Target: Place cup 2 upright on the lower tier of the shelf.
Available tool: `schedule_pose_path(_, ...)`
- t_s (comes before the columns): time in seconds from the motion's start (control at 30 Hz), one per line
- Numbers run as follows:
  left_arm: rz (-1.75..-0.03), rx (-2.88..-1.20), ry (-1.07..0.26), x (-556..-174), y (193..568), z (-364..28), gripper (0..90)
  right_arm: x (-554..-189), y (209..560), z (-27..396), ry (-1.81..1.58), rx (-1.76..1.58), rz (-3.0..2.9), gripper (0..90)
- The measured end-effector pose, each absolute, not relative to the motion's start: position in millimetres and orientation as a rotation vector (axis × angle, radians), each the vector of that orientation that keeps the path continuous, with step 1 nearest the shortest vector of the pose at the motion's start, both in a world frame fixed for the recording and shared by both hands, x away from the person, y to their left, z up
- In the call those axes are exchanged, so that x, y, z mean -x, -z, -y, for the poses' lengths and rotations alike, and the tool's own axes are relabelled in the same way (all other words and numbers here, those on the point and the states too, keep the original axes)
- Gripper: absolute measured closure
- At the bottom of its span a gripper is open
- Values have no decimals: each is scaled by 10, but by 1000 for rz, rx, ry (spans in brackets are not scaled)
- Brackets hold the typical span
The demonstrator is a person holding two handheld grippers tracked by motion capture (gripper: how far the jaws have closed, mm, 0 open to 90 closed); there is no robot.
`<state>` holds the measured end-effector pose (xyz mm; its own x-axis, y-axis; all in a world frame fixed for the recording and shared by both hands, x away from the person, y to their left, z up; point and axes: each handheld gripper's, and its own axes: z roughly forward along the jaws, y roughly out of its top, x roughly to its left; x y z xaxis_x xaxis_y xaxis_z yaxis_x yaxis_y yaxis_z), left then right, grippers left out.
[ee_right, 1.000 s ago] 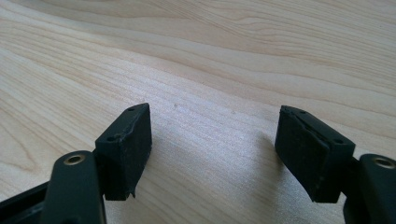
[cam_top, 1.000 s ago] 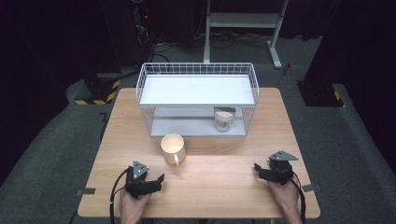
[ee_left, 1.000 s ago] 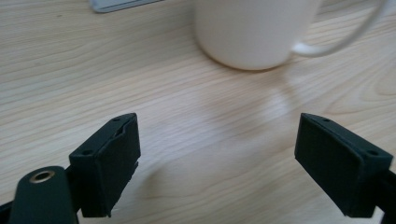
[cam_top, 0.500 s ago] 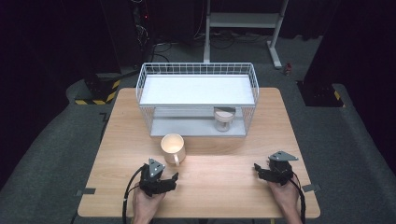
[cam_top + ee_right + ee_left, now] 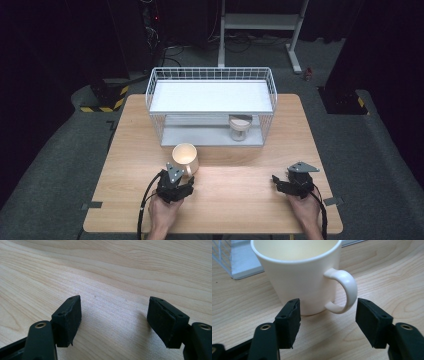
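A cream mug (image 5: 185,157) stands upright on the wooden table (image 5: 240,205), in front of the wire rack. My left gripper (image 5: 180,178) sits just behind it. In the left gripper view the mug (image 5: 299,277) is close, and its handle (image 5: 345,290) reaches down toward the gap of the left gripper (image 5: 328,315). These jaws have just been closing; neither pad touches the handle, so the gripper is open. My right gripper (image 5: 279,183) rests at the table's front right. In its own view the right gripper (image 5: 113,320) has its jaws apart over bare wood.
A white wire rack (image 5: 210,95) with a flat upper shelf stands at the back middle of the table. A small pale cup (image 5: 240,127) sits on its lower level, right of centre. A metal stand (image 5: 260,22) rises on the dark floor beyond.
My left gripper has moved right and forward up to the mug, and its jaws have narrowed. The right gripper has stayed put.
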<state>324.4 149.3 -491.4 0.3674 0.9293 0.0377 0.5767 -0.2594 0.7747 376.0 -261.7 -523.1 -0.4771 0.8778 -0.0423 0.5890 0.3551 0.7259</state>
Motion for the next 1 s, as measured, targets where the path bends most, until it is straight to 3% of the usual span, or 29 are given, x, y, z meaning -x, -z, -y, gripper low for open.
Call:
schedule_pose_path(0.7,-1313,-1938,-658,-3210,4886,-1589,630,-3754,5229,2611,-912,-1278,-2197,282)
schedule_pose_path(1.0,-1346,-1920,-658,-3239,4902,-1640,689,-3754,5230,2610,-911,-1274,-2196,282)
